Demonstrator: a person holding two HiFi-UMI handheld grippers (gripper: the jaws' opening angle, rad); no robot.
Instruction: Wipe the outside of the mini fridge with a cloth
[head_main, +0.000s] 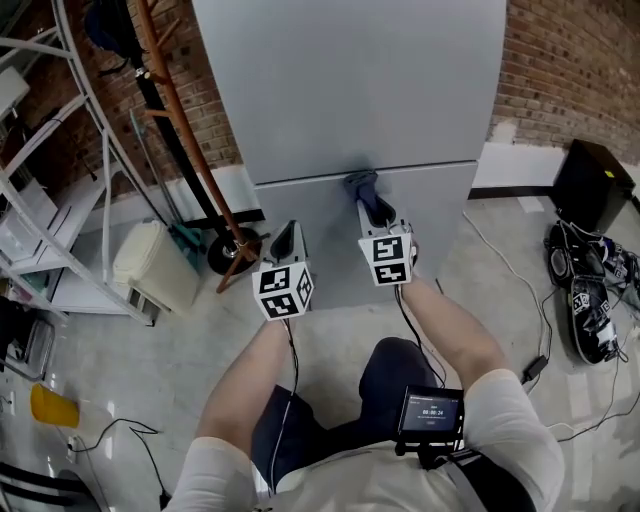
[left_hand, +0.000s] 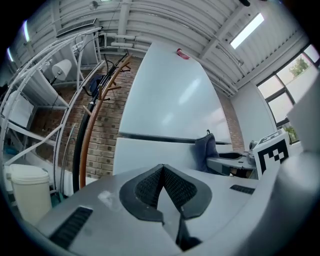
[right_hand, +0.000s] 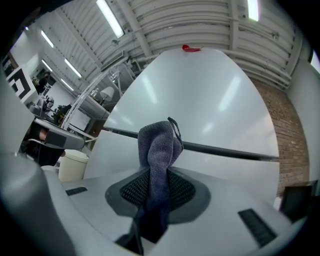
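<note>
The grey mini fridge (head_main: 350, 90) stands in front of me, with a dark seam between its two doors (right_hand: 225, 150). My right gripper (head_main: 372, 200) is shut on a blue-grey cloth (right_hand: 159, 150), which sticks up from the jaws close to the seam (head_main: 360, 178). In the left gripper view the cloth (left_hand: 206, 150) shows beside the fridge front (left_hand: 165, 100). My left gripper (head_main: 284, 238) is shut with nothing in it, short of the lower door and left of the right gripper.
A wooden coat stand (head_main: 190, 150) and a white bin (head_main: 152, 265) are left of the fridge, beside a white rack (head_main: 40, 200). Black gear and cables (head_main: 590, 280) lie on the floor at the right. A brick wall (head_main: 570, 70) is behind.
</note>
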